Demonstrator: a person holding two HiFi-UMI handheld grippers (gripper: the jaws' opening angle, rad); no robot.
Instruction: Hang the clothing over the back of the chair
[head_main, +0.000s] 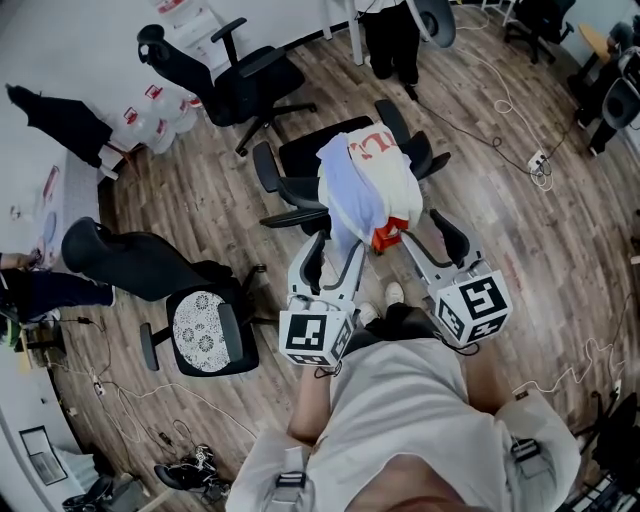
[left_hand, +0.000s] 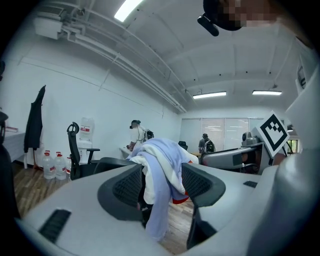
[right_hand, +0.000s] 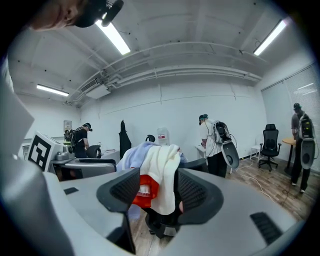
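Your white and pale-blue bundle of clothing (head_main: 365, 190) drapes over the black mesh office chair (head_main: 300, 150), straight ahead. The left gripper (head_main: 333, 255) looks nearer. It and the right gripper (head_main: 434, 242) both gape wide, empty.

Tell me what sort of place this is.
Probably an office or lab workroom: wheeled office chairs stand about on a wood-plank floor, water jugs line the white wall, and strip lights run overhead.

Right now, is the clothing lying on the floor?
No, the clothing hangs draped over the back of the black chair.
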